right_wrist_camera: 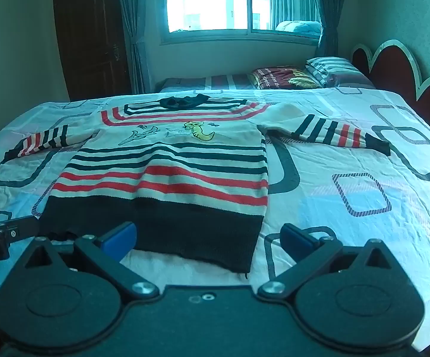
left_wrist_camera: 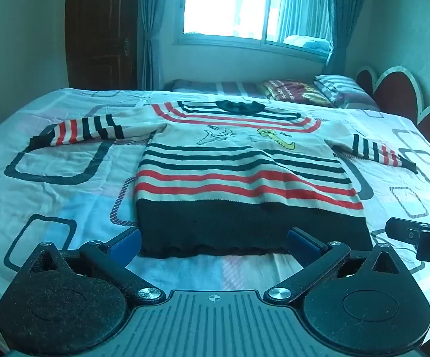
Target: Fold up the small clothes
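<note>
Fingers: your left gripper [left_wrist_camera: 214, 242] and right gripper [right_wrist_camera: 208, 238] both gape wide, holding nothing | Risk: pinching bedsheet [right_wrist_camera: 348, 238] with the sweater [right_wrist_camera: 167, 172] hem, lower centre, drags both.

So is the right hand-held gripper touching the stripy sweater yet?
Cannot tell. In the right wrist view the right hand-held gripper stands open around the sweater hem, with nothing showing whether its fingers brush it.

You've got a bed [left_wrist_camera: 66, 184] with a patterned sheet; striped sweater [left_wrist_camera: 238, 175] lies flat on it, sleeves spread.
</note>
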